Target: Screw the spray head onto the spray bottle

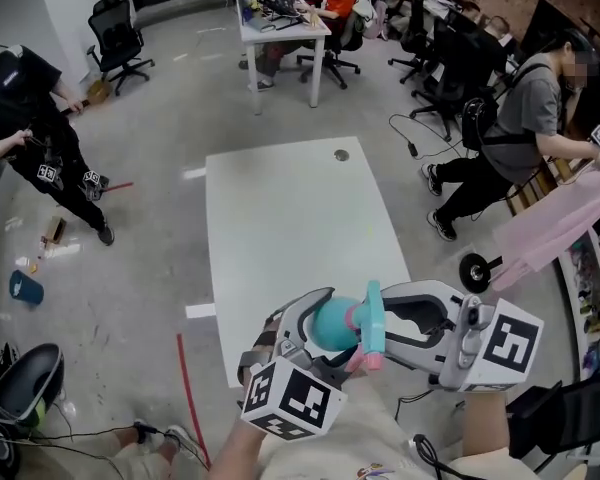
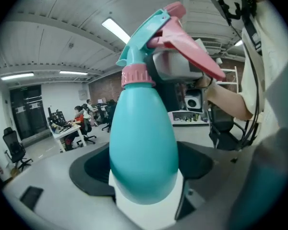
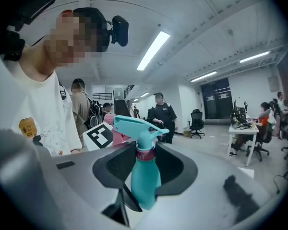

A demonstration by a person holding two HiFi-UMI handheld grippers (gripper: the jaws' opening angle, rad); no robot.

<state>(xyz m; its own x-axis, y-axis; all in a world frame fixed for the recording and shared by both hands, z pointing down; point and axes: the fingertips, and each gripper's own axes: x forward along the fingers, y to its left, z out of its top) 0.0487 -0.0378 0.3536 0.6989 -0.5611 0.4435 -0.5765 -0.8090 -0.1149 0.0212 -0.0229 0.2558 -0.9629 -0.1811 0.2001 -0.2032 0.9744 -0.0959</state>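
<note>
White counter (image 1: 280, 218) runs from the middle of the floor to the near edge, top bare. Both grippers are up in the air over its near end, close to my chest. Left gripper (image 2: 144, 188) comes in from the left, jaws clamped on the fat teal body of the spray bottle (image 2: 143, 138). Right gripper (image 3: 145, 158) comes in from the right, jaws partly closed, pressing on the spray head (image 2: 156, 28) at the neck. The bottle lies roughly level between them, base left, head right. The head sits on the bottle neck, its pink trigger sticking out. Pink collar (image 2: 138, 74) sits against the bottle shoulder.
</note>
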